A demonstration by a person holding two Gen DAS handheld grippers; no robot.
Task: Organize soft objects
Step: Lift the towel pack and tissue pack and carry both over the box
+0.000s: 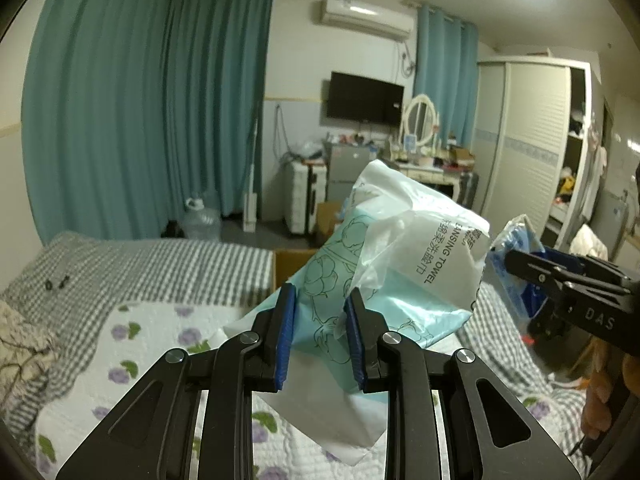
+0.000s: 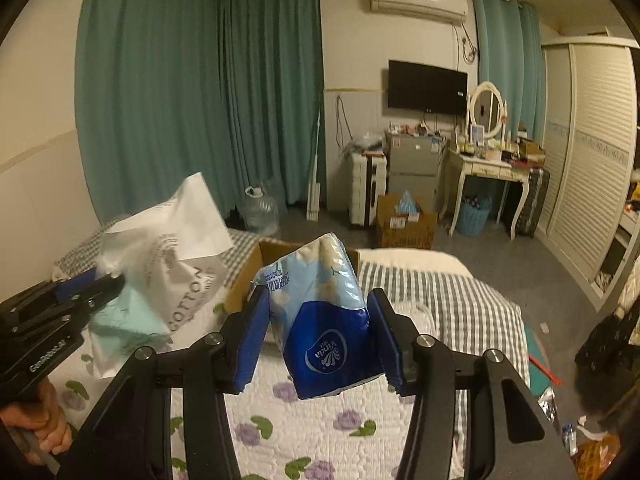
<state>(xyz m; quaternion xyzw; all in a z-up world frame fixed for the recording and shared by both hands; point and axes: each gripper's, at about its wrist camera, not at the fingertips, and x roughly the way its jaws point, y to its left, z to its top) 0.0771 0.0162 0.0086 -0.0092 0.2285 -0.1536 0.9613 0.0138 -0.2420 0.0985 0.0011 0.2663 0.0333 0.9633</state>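
A light, crushable towel pack (image 1: 400,248) is clenched in the left tongs (image 1: 320,312) and a slippery tissue pack (image 2: 324,312) in the right tongs (image 2: 318,320), probably best held mid-body.

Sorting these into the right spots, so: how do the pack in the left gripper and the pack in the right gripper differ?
The cleansing towel pack is white and pale mint with line-drawn flowers; the Vinda tissue pack is dark and light blue. The towel pack looks loose and crumpled, the tissue pack fuller. The left gripper pinches the towel pack's edge; the right gripper spans the tissue pack's body. Both are soft plastic-wrapped packs held over the bed.
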